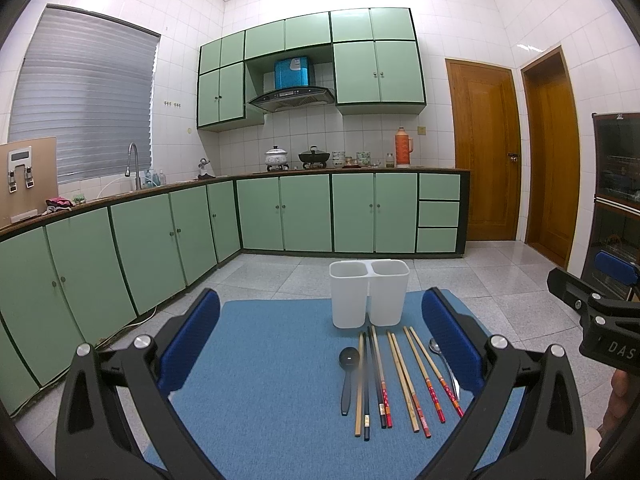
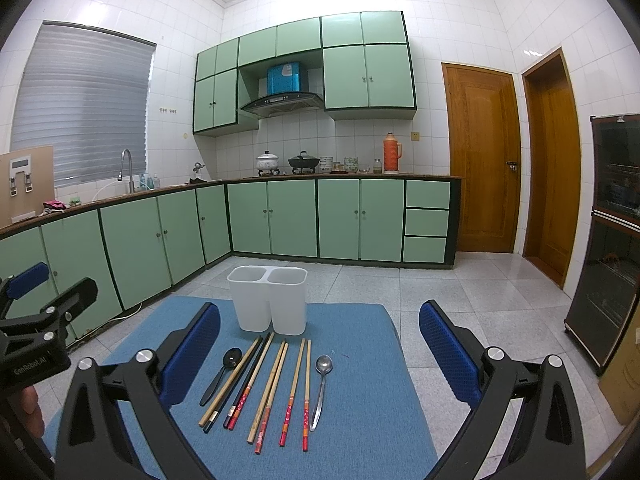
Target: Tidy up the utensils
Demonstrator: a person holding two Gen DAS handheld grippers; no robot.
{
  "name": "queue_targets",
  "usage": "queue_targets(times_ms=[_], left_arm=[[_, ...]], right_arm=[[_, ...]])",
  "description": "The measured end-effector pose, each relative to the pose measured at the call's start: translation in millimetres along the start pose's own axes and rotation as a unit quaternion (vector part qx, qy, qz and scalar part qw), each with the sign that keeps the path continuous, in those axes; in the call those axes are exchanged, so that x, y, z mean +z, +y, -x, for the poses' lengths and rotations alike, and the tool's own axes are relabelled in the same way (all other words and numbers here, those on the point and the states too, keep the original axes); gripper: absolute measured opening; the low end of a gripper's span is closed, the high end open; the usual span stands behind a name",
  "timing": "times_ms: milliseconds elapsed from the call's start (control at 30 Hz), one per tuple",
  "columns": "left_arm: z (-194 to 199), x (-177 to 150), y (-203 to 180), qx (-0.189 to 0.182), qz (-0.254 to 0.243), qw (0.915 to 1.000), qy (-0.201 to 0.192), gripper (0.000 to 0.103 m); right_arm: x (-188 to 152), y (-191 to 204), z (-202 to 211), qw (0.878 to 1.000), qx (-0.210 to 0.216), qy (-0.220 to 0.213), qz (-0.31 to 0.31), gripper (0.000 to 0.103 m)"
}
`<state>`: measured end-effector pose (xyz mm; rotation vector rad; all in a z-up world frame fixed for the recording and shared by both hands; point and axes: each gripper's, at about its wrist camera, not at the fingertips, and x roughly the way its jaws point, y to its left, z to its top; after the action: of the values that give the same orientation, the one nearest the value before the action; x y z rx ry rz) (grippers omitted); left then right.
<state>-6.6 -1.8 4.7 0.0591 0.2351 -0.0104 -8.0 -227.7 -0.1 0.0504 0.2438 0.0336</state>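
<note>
Both claws gaping above mat [image 2: 360, 360]; chopsticks [image 2: 276, 384] mid-mat.

Left gripper [image 1: 320, 344] held level, jaws wide apart, right gripper [image 2: 320, 348] likewise wide apart, side by side, both empty, a hand [image 1: 618, 396] gripping the right one

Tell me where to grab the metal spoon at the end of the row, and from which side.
Take the metal spoon by mid-handle, from above, with the right gripper, fingers straddling the narrow handle. It lies flat on the blue mat, bowl toward the white holder, outermost in the row. Its right side is free; chopsticks lie close on the left.
</note>
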Motion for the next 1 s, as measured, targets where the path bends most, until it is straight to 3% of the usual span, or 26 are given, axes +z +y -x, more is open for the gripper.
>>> queue_targets(times_ms=[633,1000], left_arm=[[7.5,14.4,7.2,0.003,0.0,1.0,0.006,0.098],[-33.9,3.4,7.0,0.007,-0.005,0.999,0.044,0.098]], right_arm=[[0.9,-3.0,-8.7,1.0,-0.002,0.01,-0.001,0.097],[-13.6,-7.5,-46.5,0.999,-0.013,0.048,0.004,0.097]])
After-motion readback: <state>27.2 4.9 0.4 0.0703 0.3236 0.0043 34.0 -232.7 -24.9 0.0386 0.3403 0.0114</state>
